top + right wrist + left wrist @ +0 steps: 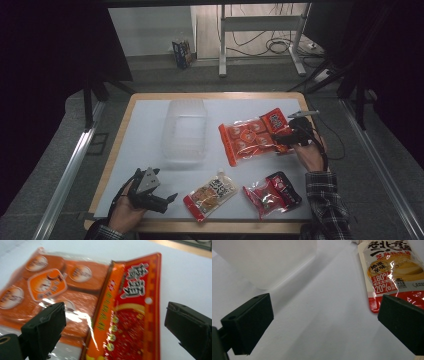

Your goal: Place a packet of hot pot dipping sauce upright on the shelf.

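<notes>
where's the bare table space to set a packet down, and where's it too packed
Free: the white mat left of the clear plastic bin, and the strip between that bin and the orange multipack. Crowded: the right side, where the open right gripper hovers over the multipack and red packet, and the front edge with the sauce pouch and dark red packets.

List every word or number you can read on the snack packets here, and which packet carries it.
"80%" and "20%": white pouch with red bottom edge, in the left gripper view.
Large Chinese characters across that pouch's top: cropped, not read with confidence.
Red packet and orange bag of small packs, in the right gripper view: Chinese print, blurred.
Dark red packets: too small.
</notes>
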